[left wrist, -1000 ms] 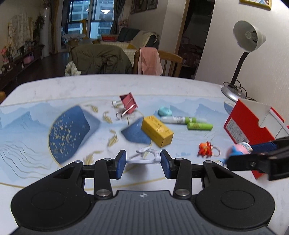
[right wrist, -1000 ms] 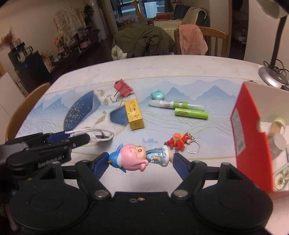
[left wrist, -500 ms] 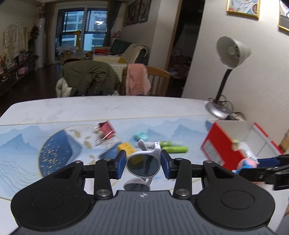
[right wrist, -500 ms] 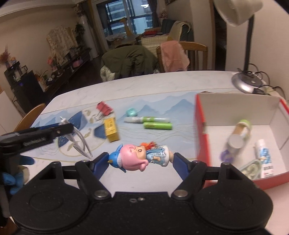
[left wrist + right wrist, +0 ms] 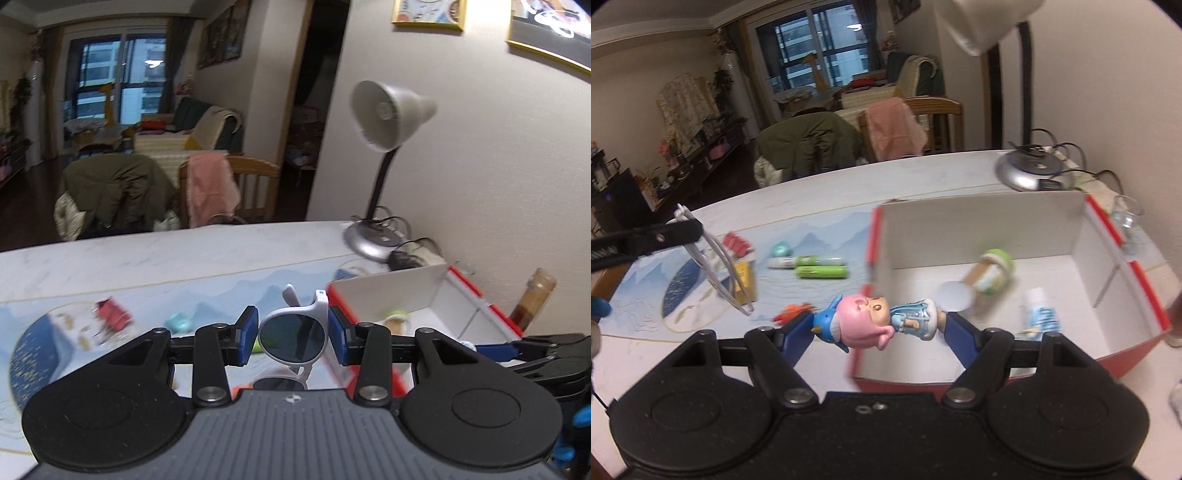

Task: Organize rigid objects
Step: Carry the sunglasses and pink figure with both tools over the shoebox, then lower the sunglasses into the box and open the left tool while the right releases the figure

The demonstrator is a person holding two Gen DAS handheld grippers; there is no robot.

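Step in hand: carry to the box, both hands loaded. Left gripper (image 5: 291,336) is pinching the white sunglasses (image 5: 293,338) across one dark lens, frame upright between the blue pads, second lens hanging below. Right gripper (image 5: 877,326) is clamped on the pink-haired toy figure (image 5: 875,321), which lies sideways, head against the left pad and feet against the right.

Position: the red box (image 5: 979,218) sits open on the table (image 5: 812,184), a few small items already inside. The figure hangs over the box's near left corner, partly above the wall. The sunglasses are held off the table, just left of the box and short of its opening.

Judgement on next move: bring each load over bare box floor, lower, then spread the jaws. Markers (image 5: 820,271), yellow box (image 5: 744,278), binder clip (image 5: 737,242) and orange trinket (image 5: 792,312) remain loose on the mat.
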